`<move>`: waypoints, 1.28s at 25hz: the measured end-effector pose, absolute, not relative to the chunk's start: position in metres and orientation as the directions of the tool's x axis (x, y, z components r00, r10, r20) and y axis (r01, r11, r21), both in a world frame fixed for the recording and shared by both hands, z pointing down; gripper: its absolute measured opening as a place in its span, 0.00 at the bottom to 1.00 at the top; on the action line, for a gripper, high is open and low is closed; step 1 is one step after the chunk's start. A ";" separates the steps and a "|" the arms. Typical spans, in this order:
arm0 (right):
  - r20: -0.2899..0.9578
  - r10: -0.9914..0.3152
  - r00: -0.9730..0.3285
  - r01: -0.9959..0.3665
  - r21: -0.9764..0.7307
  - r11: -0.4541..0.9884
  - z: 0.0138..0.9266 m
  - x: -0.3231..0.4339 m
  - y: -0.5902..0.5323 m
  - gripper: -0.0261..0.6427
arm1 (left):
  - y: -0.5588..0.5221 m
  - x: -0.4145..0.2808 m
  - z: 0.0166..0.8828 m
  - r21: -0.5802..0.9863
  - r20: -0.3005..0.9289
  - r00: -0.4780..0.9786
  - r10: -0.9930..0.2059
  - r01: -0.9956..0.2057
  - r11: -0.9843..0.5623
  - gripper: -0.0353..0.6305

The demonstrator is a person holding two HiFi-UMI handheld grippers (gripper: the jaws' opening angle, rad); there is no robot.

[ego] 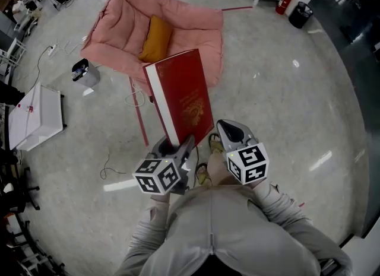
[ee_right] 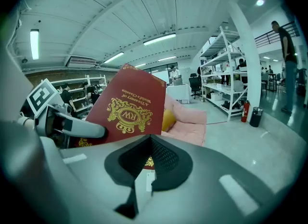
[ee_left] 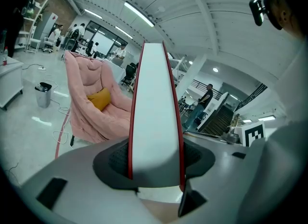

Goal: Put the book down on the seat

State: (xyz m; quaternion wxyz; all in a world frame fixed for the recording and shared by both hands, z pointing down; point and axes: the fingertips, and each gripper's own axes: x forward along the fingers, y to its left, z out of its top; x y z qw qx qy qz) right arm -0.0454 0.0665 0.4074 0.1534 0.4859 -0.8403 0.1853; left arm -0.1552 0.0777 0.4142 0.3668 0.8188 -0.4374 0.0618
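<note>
A red hardback book [ego: 184,94] with a gold crest stands upright in my left gripper [ego: 178,147], which is shut on its lower edge. In the left gripper view the book's white page edge [ee_left: 155,117] rises between the jaws, with both pads against the covers. My right gripper [ego: 228,129] is just right of the book, shut with nothing in it. From the right gripper view I see the book's cover [ee_right: 126,105]. The seat is a pink padded chair [ego: 178,28] with an orange cushion [ego: 156,38], on the floor ahead of the book.
A small bin [ego: 85,72] and a white low table [ego: 35,117] stand left of the chair, with cables on the floor. A red fire extinguisher [ego: 284,0] and a black bin [ego: 300,15] are at the far right by a white rack. People stand in the background.
</note>
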 end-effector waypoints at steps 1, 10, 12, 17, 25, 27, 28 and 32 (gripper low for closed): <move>0.439 -0.760 -0.479 -0.874 -0.164 0.457 0.408 -0.044 0.063 0.04 | 0.074 -0.154 0.414 0.544 0.423 0.611 -0.669 -0.762 -0.351 0.42; 0.438 -0.756 -0.486 -0.871 -0.173 0.460 0.414 -0.035 0.020 0.04 | 0.030 -0.143 0.416 0.534 0.427 0.607 -0.670 -0.768 -0.355 0.42; 0.434 -0.756 -0.490 -0.869 -0.176 0.462 0.414 -0.032 0.004 0.04 | 0.016 -0.140 0.416 0.533 0.427 0.605 -0.673 -0.769 -0.353 0.42; 0.430 -0.755 -0.495 -0.867 -0.185 0.463 0.417 -0.025 -0.038 0.04 | -0.022 -0.132 0.420 0.530 0.438 0.601 -0.668 -0.773 -0.348 0.42; 0.451 -0.751 -0.483 -0.874 -0.196 0.445 0.423 -0.001 -0.101 0.04 | -0.085 -0.115 0.432 0.522 0.473 0.602 -0.643 -0.779 -0.346 0.42; 0.461 -0.746 -0.480 -0.876 -0.198 0.441 0.425 0.001 -0.113 0.04 | -0.099 -0.114 0.436 0.520 0.485 0.602 -0.634 -0.782 -0.344 0.42; 0.465 -0.745 -0.479 -0.876 -0.199 0.439 0.426 0.003 -0.120 0.04 | -0.106 -0.113 0.438 0.519 0.490 0.601 -0.631 -0.783 -0.343 0.42; 0.482 -0.736 -0.476 -0.878 -0.209 0.431 0.434 0.009 -0.144 0.04 | -0.135 -0.109 0.447 0.518 0.507 0.600 -0.618 -0.786 -0.338 0.42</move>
